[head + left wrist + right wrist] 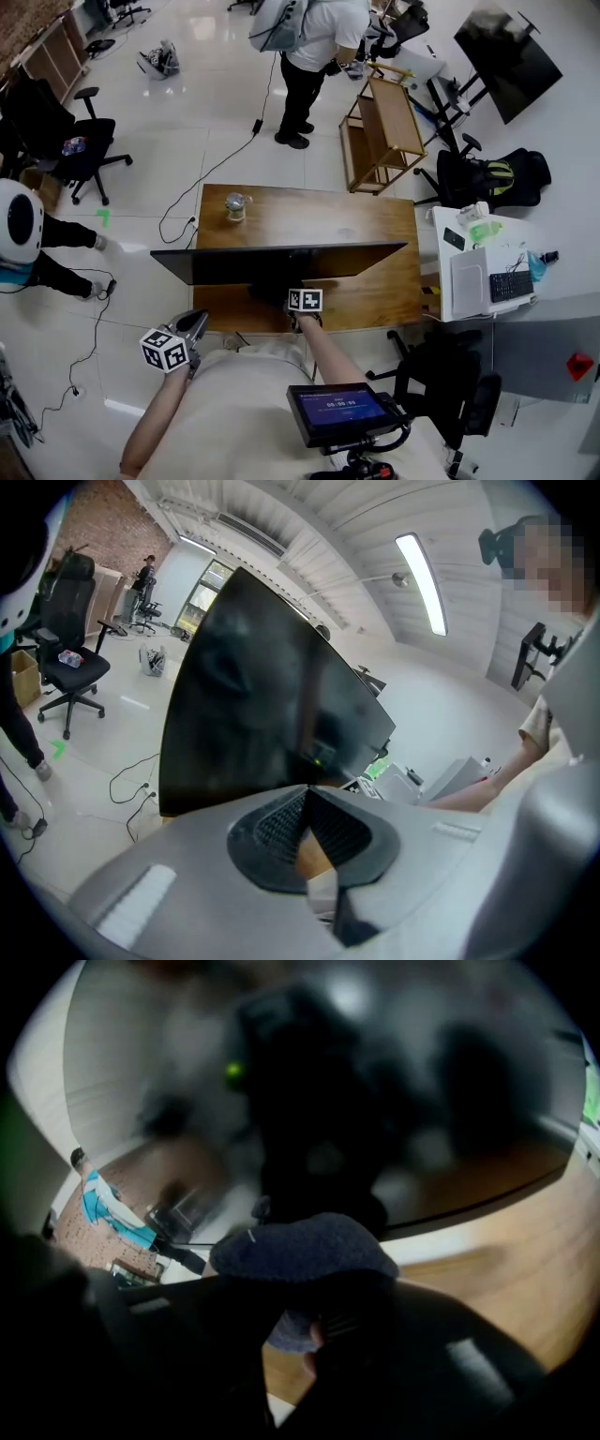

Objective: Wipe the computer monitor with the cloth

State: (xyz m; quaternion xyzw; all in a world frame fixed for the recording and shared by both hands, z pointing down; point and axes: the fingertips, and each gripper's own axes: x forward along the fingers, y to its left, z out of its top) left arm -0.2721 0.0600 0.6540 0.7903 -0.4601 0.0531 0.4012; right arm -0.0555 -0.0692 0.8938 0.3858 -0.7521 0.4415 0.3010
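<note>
A wide black monitor (281,262) stands on the wooden table (375,234); I look down on its top edge. My right gripper (305,302) is just in front of the screen's middle, shut on a dark blue cloth (300,1246). In the right gripper view the cloth bulges out of the jaws of the right gripper (314,1321), close to the glossy screen (309,1101). My left gripper (190,326) hangs off the table's front left corner, away from the monitor. Its pads (281,822) meet with nothing between them, and the dark screen (262,705) rises ahead of them.
A glass jar (236,206) stands on the table behind the monitor. A white side table (487,272) with a keyboard is at the right, next to a black chair (450,384). A wooden cart (384,131) and a standing person (314,56) are beyond. Cables (178,216) cross the floor at left.
</note>
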